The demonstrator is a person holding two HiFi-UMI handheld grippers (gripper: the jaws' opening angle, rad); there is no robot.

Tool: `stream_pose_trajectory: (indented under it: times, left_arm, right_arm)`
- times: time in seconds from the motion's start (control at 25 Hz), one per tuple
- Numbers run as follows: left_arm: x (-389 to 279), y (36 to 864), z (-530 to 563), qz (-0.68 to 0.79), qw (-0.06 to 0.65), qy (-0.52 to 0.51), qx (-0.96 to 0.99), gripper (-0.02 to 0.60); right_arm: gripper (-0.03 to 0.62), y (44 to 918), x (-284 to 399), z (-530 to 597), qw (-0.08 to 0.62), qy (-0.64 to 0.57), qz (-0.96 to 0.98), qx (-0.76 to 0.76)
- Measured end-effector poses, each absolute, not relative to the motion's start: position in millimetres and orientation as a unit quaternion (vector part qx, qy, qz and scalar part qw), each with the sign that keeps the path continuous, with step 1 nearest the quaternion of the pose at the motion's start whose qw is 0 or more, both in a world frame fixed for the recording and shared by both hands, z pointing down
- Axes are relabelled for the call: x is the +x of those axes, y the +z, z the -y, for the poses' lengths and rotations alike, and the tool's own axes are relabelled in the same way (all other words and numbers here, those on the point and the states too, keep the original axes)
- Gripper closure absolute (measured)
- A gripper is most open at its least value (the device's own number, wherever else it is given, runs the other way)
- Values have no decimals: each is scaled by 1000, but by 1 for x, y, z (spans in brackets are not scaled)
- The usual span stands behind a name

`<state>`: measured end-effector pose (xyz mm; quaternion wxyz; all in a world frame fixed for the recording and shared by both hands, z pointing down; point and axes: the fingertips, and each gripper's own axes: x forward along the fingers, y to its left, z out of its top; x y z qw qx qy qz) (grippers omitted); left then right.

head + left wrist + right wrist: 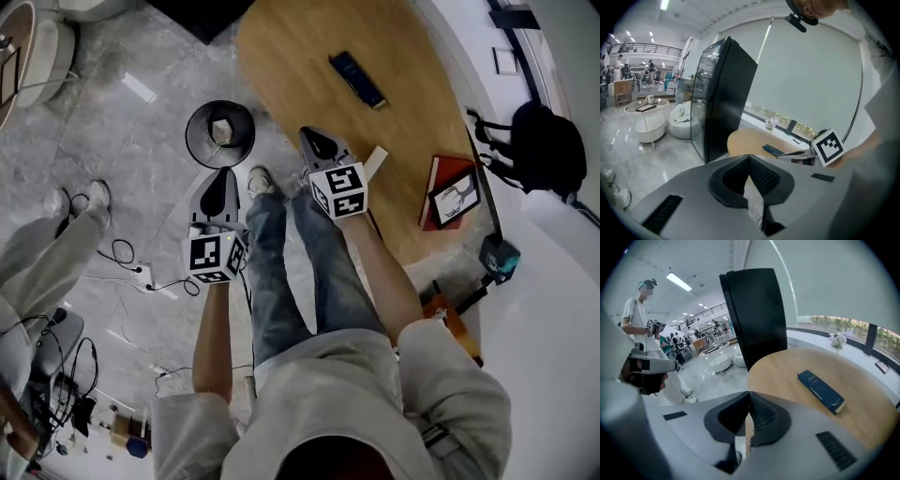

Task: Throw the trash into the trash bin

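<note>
Head view: left gripper (224, 174) and right gripper (310, 134), fingers together, empty, hang near the round black trash bin (194, 141) holding crumpled paper (222, 129).

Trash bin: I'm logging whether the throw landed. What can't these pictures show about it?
- Head view: the pale lump inside the trash bin is too small to identify.
- Left gripper view, right gripper view: it appears in neither; both look toward the table.

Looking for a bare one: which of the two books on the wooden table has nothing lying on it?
The dark blue book, lying alone in the middle of the table; the red book at its edge carries a framed picture.
</note>
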<state>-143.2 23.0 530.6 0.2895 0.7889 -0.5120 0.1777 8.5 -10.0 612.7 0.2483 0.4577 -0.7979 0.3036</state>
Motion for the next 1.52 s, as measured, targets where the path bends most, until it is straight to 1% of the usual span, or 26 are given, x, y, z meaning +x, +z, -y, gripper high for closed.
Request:
stream_pose_trajectory:
  times: [0.28, 0.52, 0.84, 1.04, 1.08, 1.12, 1.16, 1.24, 1.36, 1.52]
  left_arm:
    - [-76, 530, -17, 449, 279, 197, 826, 563]
    - [-29, 532, -16, 403, 270, 209, 849, 563]
    - [14, 532, -14, 358, 259, 221, 870, 563]
    - [31, 533, -19, 336, 256, 226, 878, 563]
    - [32, 533, -20, 335, 256, 227, 878, 563]
    - [32, 533, -21, 334, 256, 228, 878, 563]
    - [33, 534, -22, 333, 256, 229, 878, 563]
    - [32, 534, -24, 334, 256, 231, 878, 563]
    - [30, 534, -25, 337, 256, 230, 876, 563]
    - [25, 534, -28, 343, 256, 230, 874, 563]
  right_arm:
    - [563, 608, 94, -20, 233, 320, 745, 536]
    - [563, 613, 154, -56, 230, 339, 699, 586]
    - [563, 622, 193, -100, 220, 368, 643, 634]
    - [557, 635, 200, -118, 209, 397, 618, 646]
    - [532, 637, 199, -120, 204, 405, 614, 646]
    - [452, 640, 198, -122, 198, 412, 611, 646]
    - [391, 643, 197, -123, 194, 419, 608, 646]
    - [332, 649, 197, -125, 191, 428, 601, 648]
    - [303, 661, 196, -127, 198, 439, 589, 649]
    - [301, 681, 197, -123, 213, 456, 574, 646]
